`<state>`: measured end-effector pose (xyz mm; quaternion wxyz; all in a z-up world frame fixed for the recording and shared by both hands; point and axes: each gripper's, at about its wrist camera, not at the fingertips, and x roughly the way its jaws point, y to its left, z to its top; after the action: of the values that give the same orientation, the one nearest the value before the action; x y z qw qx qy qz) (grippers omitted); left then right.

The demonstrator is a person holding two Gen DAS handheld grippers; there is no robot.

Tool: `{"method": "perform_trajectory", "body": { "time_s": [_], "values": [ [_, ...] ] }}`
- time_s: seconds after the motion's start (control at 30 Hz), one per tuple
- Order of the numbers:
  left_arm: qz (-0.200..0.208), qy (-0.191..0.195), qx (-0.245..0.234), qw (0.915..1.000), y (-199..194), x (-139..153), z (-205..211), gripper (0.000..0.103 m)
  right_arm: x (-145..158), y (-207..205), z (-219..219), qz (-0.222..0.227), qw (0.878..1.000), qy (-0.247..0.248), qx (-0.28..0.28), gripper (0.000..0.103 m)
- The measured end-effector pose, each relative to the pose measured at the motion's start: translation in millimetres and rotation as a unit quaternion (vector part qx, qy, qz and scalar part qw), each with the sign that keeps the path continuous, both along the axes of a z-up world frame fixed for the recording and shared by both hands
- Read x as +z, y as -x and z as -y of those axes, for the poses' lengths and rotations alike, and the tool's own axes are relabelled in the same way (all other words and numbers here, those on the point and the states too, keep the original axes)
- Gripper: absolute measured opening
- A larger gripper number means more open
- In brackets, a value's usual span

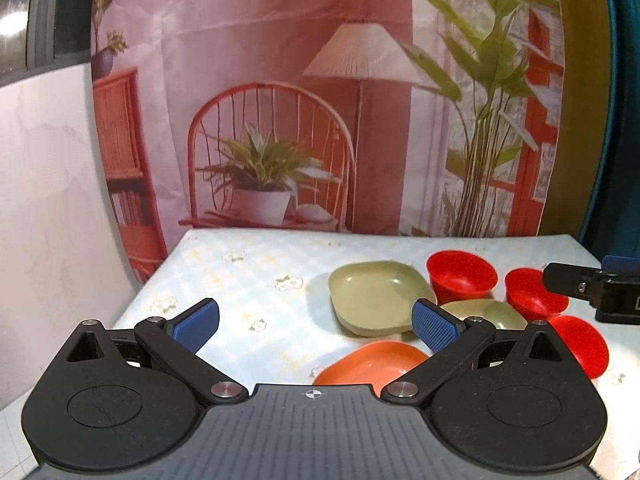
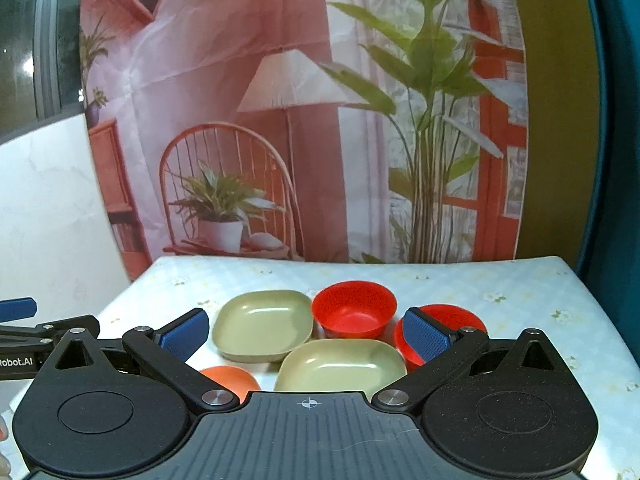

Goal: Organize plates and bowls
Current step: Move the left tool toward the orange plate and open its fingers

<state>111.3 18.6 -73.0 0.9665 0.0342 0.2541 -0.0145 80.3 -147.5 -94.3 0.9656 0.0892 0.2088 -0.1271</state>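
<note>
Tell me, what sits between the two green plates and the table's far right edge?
Red bowls. The right wrist view shows two: one beside the far green plate, another beside the near green plate. Beyond them the tablecloth is bare.

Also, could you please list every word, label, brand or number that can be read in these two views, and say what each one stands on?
"Robot.AI": white letters on the black body of the left gripper, at the left edge of the right wrist view; the edge may cut off its start.
A white mark on the right gripper, at the right edge of the left wrist view: cut off, unreadable.
The plates, the bowls and the tablecloth show no text.
</note>
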Motion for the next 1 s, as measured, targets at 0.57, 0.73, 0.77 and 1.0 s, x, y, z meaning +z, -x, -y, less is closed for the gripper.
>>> {"method": "perform_trajectory", "body": {
  "time_s": [0.57,0.73,0.77,1.0],
  "values": [
    [-0.051,-0.021,0.011,0.9984,-34.0,-45.2,1.8,0.103,-54.5,-27.3,6.4,-0.047,0.999,0.007,-0.021,0.103],
    [-0.058,-0.018,0.009,0.9981,-38.7,-50.9,3.4,0.103,-61.2,-27.3,15.3,-0.048,0.998,-0.004,-0.03,0.103],
    [-0.059,-0.018,0.007,0.9981,-39.3,-51.7,3.9,0.103,-62.3,-27.3,15.8,-0.049,0.998,-0.003,-0.031,0.103],
    [-0.071,-0.014,0.004,0.9974,-40.5,-57.7,5.7,0.101,-68.9,-28.1,13.8,-0.061,0.998,0.007,-0.031,0.103]
  ]
}}
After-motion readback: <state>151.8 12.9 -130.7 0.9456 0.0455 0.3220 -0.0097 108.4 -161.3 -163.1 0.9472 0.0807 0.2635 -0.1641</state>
